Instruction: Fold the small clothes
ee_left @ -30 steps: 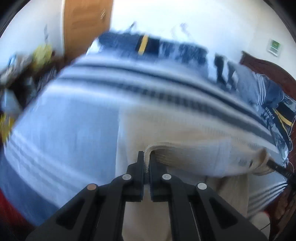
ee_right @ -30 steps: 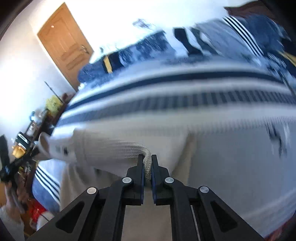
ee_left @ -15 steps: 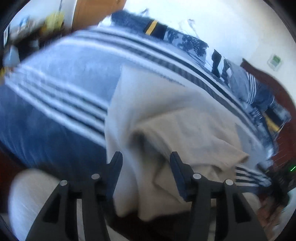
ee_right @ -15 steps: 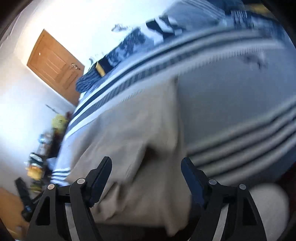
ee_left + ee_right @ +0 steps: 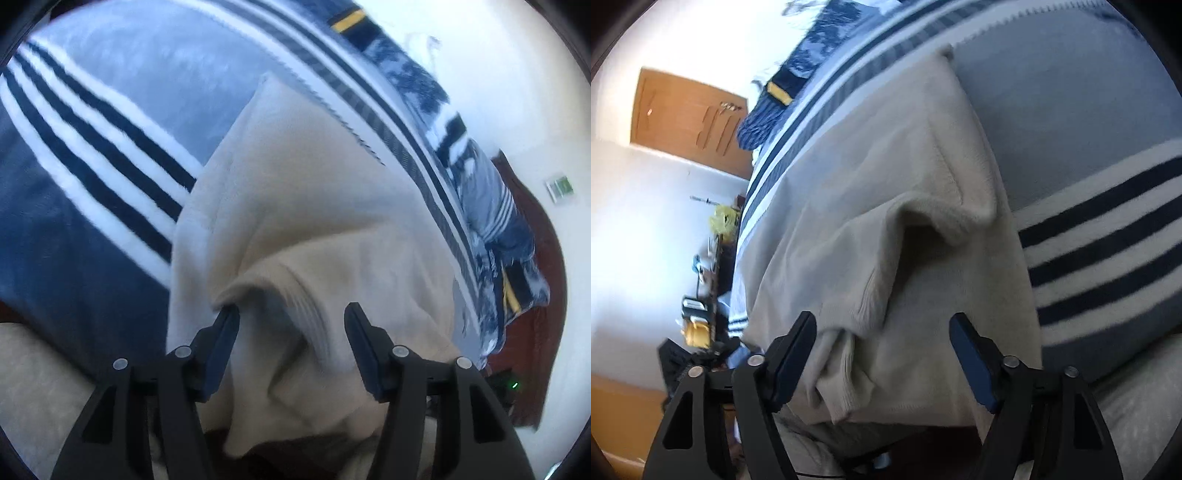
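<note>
A beige knit garment (image 5: 306,229) lies folded over on a blue blanket with white and navy stripes (image 5: 110,155). It also shows in the right wrist view (image 5: 886,206), with its ribbed hem rumpled near the bed's front edge. My left gripper (image 5: 291,325) is open and empty, its jaws on either side of a raised fold of the garment. My right gripper (image 5: 882,332) is open and empty, just above the garment's near edge.
The striped blanket (image 5: 1100,229) covers the bed. Patterned blue pillows (image 5: 498,206) and a dark wooden headboard (image 5: 535,258) are at the far end. A wooden door (image 5: 687,118) and a cluttered side table (image 5: 713,258) stand to the left.
Both grippers let go of the garment's ribbed edge and opened wide. The garment dropped onto the blanket, folded over, and both grippers pulled back toward the bed's near edge.
</note>
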The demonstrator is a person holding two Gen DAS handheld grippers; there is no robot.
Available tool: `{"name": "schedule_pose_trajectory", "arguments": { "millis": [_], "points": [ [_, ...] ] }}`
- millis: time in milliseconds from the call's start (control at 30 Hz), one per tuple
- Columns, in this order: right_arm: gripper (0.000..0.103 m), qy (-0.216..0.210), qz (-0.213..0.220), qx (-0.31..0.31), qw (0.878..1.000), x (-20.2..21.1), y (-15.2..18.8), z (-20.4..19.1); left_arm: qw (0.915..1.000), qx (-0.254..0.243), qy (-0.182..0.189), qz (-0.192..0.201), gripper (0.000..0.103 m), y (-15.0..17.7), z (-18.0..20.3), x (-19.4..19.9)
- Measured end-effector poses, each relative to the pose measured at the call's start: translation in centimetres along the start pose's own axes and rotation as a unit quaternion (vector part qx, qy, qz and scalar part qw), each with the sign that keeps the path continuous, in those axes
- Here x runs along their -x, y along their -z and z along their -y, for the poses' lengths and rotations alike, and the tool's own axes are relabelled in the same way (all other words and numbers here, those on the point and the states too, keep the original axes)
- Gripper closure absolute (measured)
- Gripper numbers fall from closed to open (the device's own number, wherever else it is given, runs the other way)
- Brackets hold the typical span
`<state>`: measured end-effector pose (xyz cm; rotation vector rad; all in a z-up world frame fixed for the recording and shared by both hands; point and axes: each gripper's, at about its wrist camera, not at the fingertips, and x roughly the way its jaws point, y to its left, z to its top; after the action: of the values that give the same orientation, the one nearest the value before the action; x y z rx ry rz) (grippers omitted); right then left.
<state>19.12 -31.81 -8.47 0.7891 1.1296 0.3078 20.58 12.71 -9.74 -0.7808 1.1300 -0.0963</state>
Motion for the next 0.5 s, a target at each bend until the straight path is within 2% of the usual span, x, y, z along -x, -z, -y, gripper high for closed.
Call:
{"name": "schedule_pose_trajectory", "arguments": {
  "millis": [67,100,167,200,233,267,300,367,467,500],
  "points": [
    [0.033,-0.003,-0.002,-0.013,1.000,-0.6,-0.7,0.3,0.9998,0.021,0.004,-0.005,0.059,-0.7,-0.4,-0.8],
    [0.037,0.000,0.000,-0.017,1.000,-1.1,-1.1,0.3,0.9995,0.029,0.005,-0.008,0.063,-1.1,-0.6,-1.2],
    [0.045,0.007,0.001,-0.014,1.000,-1.6,-1.9,0.1,0.9994,0.033,0.004,-0.009,0.078,-1.6,-0.6,-1.7],
    [0.061,0.014,0.001,-0.011,1.000,-2.0,-2.5,-0.1,0.9994,0.033,-0.003,-0.009,0.085,-1.9,-0.6,-1.8],
    [0.076,0.021,0.002,-0.010,1.000,-2.2,-2.9,-0.2,0.9993,0.035,-0.007,-0.009,0.099,-2.0,-0.7,-1.7],
    [0.097,0.026,-0.004,-0.013,1.000,-2.3,-3.3,-0.1,0.9993,0.037,-0.002,-0.009,0.099,-2.1,-0.6,-1.3],
    [0.097,0.021,-0.008,-0.021,1.000,-2.0,-3.8,0.0,0.9994,0.034,0.006,0.000,0.099,-2.1,-0.3,-0.6],
    [0.098,-0.008,0.015,-0.030,0.999,0.1,-4.1,-0.3,0.9996,0.012,0.015,0.020,0.099,-1.7,0.7,1.5],
    [0.098,-0.018,0.036,-0.008,0.999,4.2,-3.4,-1.9,0.9982,-0.006,0.051,0.031,0.099,-0.3,1.7,4.3],
    [0.098,-0.028,0.042,0.000,0.999,5.7,-2.6,-2.3,0.9976,-0.022,0.052,0.038,0.099,0.6,2.0,5.3]
  ]
}}
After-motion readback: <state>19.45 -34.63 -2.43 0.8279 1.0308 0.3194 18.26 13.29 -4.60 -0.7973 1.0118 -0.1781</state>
